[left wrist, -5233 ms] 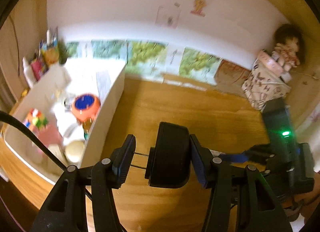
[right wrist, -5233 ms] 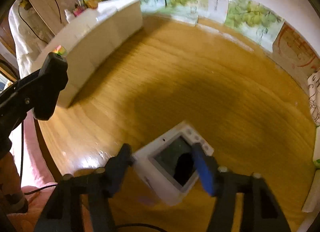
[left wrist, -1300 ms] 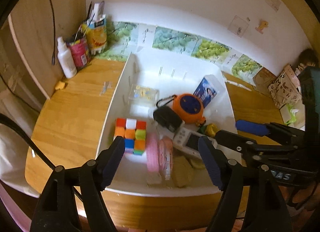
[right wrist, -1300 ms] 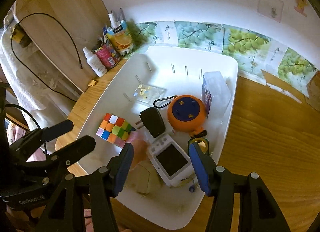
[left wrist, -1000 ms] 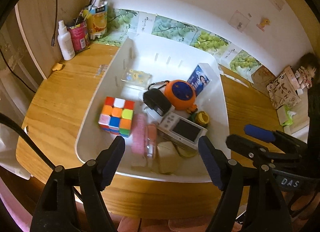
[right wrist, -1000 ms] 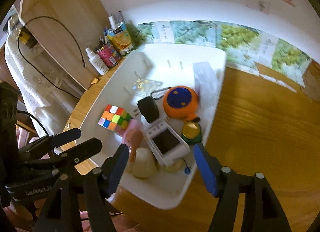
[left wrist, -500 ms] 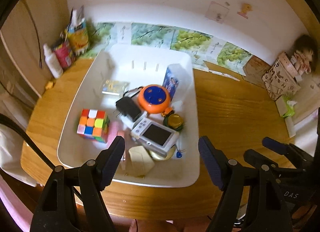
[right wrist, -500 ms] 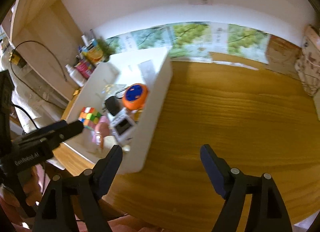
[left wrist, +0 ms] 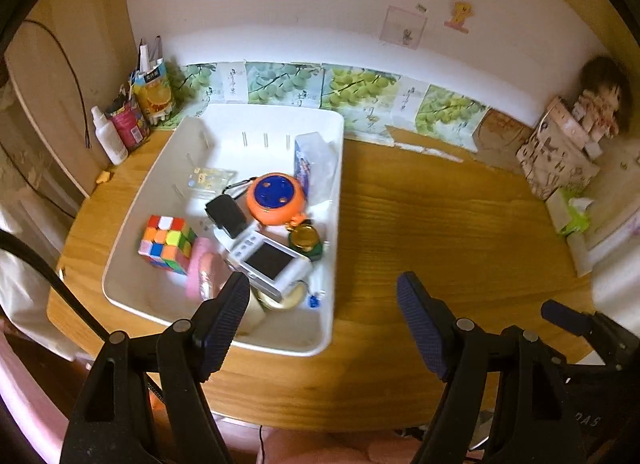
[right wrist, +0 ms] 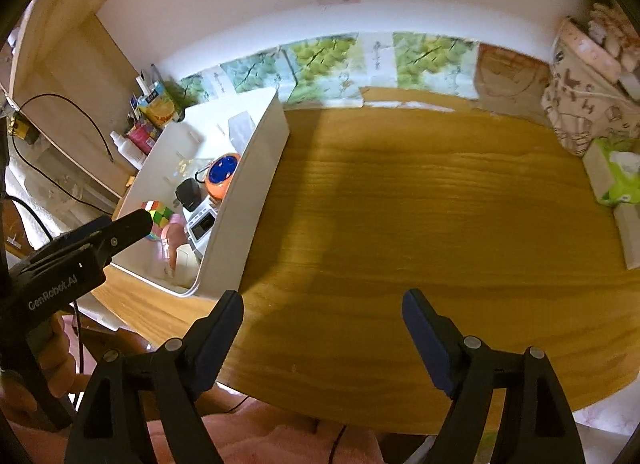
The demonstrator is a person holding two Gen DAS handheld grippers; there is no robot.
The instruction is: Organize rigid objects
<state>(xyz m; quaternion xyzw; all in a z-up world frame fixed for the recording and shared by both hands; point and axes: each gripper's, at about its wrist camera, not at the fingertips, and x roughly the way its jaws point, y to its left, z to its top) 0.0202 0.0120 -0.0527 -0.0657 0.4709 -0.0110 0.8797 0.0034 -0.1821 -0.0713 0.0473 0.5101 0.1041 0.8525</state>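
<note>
Nearest us, our left gripper (left wrist: 320,320) stands wide open and empty above the near right corner of the white plastic bin (left wrist: 140,220). Our right gripper (right wrist: 322,338), its jaws opening with nothing between them, hangs over the bare wooden tabletop (right wrist: 400,204) to the bin's right. Inside the bin, near the front, lies a white handheld device with a dark screen (left wrist: 268,260); left of it sits a multicoloured puzzle cube (left wrist: 167,238). Farther in sit a black adapter (left wrist: 226,216) and a round orange case with a blue top (left wrist: 276,198). Beyond the bin's far left corner stands a white spray bottle (left wrist: 108,136).
</note>
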